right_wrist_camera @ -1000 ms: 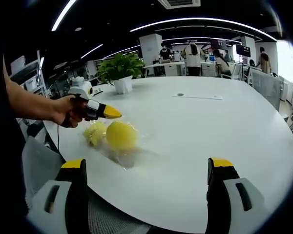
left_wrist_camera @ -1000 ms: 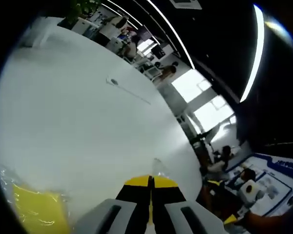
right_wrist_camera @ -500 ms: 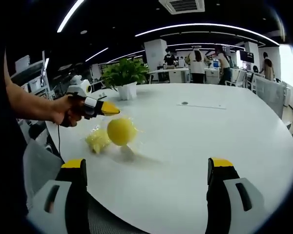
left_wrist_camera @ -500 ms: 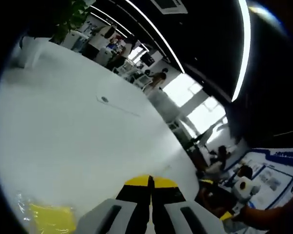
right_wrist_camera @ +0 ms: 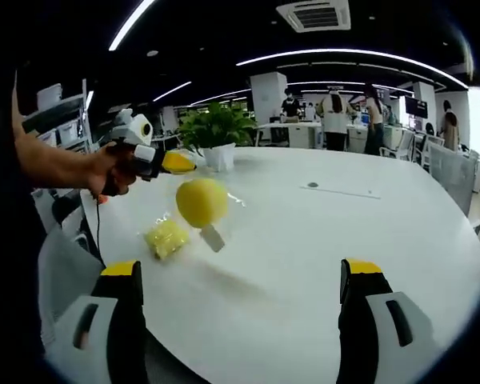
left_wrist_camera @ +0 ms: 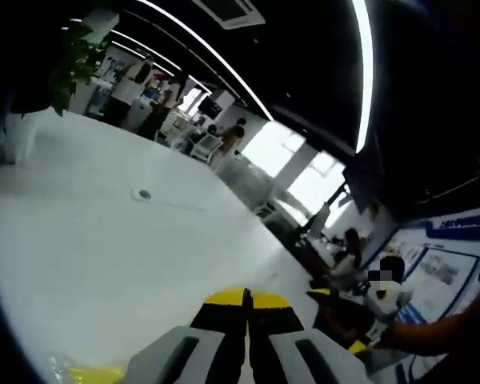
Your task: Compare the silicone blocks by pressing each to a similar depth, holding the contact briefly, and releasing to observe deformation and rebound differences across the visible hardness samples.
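A round yellow silicone block (right_wrist_camera: 202, 202) hangs in the air above the white table (right_wrist_camera: 344, 232), inside a clear bag whose loose end dangles below it. In the right gripper view, a person's hand holds my left gripper (right_wrist_camera: 176, 162) just above the block, its yellow tips shut on the top of the bag. A lumpy yellow block (right_wrist_camera: 166, 238) lies on the table under it; the same block peeks in at the bottom of the left gripper view (left_wrist_camera: 92, 374). The left gripper's (left_wrist_camera: 245, 298) jaws are pressed together. My right gripper (right_wrist_camera: 242, 269) stands wide open over the table's near edge, holding nothing.
A potted plant (right_wrist_camera: 216, 132) stands on the far side of the table, and a small round port (right_wrist_camera: 313, 185) sits in the tabletop. A grey chair back (right_wrist_camera: 60, 272) is by the near left edge. People stand at desks in the background.
The left gripper has risen, lifting the bagged round block off the table. The lumpy block has stayed on the table.
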### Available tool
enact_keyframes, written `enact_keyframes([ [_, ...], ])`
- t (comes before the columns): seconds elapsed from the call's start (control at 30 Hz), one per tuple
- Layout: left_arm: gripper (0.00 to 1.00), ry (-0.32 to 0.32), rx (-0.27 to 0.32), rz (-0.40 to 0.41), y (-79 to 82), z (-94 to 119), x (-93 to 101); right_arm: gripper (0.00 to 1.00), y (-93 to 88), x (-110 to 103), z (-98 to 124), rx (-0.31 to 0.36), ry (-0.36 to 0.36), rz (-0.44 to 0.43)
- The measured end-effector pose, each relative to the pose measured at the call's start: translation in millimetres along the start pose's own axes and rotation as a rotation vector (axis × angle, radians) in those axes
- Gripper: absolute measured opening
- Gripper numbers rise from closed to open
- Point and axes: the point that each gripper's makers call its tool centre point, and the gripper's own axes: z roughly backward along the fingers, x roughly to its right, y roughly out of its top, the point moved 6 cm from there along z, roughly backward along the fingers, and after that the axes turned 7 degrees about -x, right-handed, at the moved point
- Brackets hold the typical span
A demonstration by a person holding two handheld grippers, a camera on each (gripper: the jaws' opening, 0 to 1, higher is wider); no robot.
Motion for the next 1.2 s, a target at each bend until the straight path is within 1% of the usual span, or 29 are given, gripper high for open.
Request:
enact_keyframes([
  [0.1,0.0,-0.02,0.023,-0.012,10.7,5,9.6,0.96,3.1,-1,-1,0.015,0.002,0.002],
  [0.17,0.0,-0.038,0.035,-0.019,17.2,8,15.2,0.96,9.9,-1,-1,0.048,0.01,-0.001],
  [0.23,0.0,-0.058,0.045,-0.029,22.6,10,20.4,0.96,13.7,-2,-1,0.057,0.019,-0.009],
  [0.27,0.0,-0.064,0.048,-0.034,24.5,11,22.4,0.96,16.6,-2,0,0.065,0.027,-0.014],
  [0.33,0.0,-0.086,0.049,-0.03,27.9,13,26.5,0.96,21.7,-8,-1,0.093,0.093,-0.021],
  [0.43,0.0,-0.103,0.058,-0.041,31.6,16,34.3,0.96,26.0,-9,-2,0.095,0.107,-0.018],
  [0.57,0.0,-0.128,0.075,-0.052,37.9,22,46.2,0.96,42.6,-12,-5,0.153,0.136,-0.031],
  [0.67,0.0,-0.14,0.08,-0.054,42.7,24,50.6,0.96,55.1,-16,-7,0.184,0.155,-0.011],
  [0.73,0.0,-0.157,0.089,-0.044,45.2,26,53.9,0.93,60.7,-15,-8,0.188,0.164,-0.001],
  [0.97,0.0,-0.189,0.103,-0.038,50.5,30,64.9,0.9,75.1,-12,-14,0.204,0.184,0.017],
  [1.1,0.0,-0.214,0.102,-0.042,51.4,32,71.2,0.92,81.9,-16,-19,0.21,0.209,0.02],
  [1.2,0.0,-0.237,0.105,-0.041,52.1,34,75.8,0.85,87.5,-20,-22,0.219,0.235,0.027],
])
